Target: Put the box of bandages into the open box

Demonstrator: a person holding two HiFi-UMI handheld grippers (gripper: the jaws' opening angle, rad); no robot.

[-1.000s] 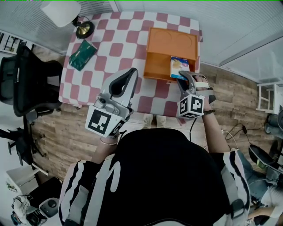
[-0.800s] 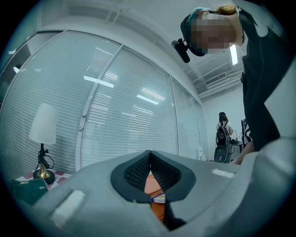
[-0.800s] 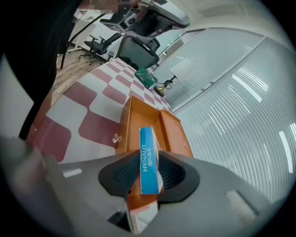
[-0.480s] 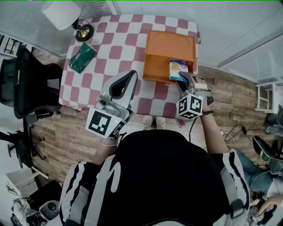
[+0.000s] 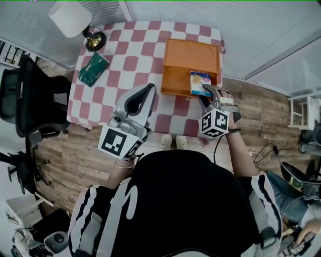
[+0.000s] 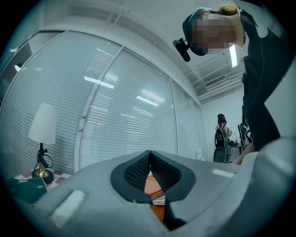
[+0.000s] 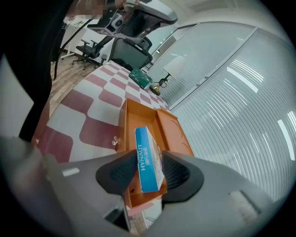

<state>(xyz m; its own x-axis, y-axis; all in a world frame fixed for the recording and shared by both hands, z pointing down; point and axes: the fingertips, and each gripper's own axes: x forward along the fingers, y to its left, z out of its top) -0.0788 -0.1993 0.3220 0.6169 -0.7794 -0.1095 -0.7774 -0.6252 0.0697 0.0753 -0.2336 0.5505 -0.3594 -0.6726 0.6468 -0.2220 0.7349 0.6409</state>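
Note:
The bandage box (image 5: 200,83) is blue and white and stands on edge in the near right part of the open orange box (image 5: 193,52), which sits on the red-and-white checked table (image 5: 135,55). My right gripper (image 5: 206,94) is just in front of the orange box and points down into it. In the right gripper view the bandage box (image 7: 148,159) is between the dark pads above the orange box's floor (image 7: 138,113). The jaws have just been opening and no longer pinch it. My left gripper (image 5: 147,92) hovers over the table's near edge, shut and empty (image 6: 150,155).
A green pouch (image 5: 94,62) lies at the table's left. A white lamp (image 5: 70,15) with a brass base (image 5: 94,37) stands at the far left corner. A black office chair (image 5: 30,100) is left of the table, and a white stand (image 5: 303,108) at the right.
The right gripper's jaws have spread a little around the bandage box, which stays in the orange box's near right part. The left gripper has not moved.

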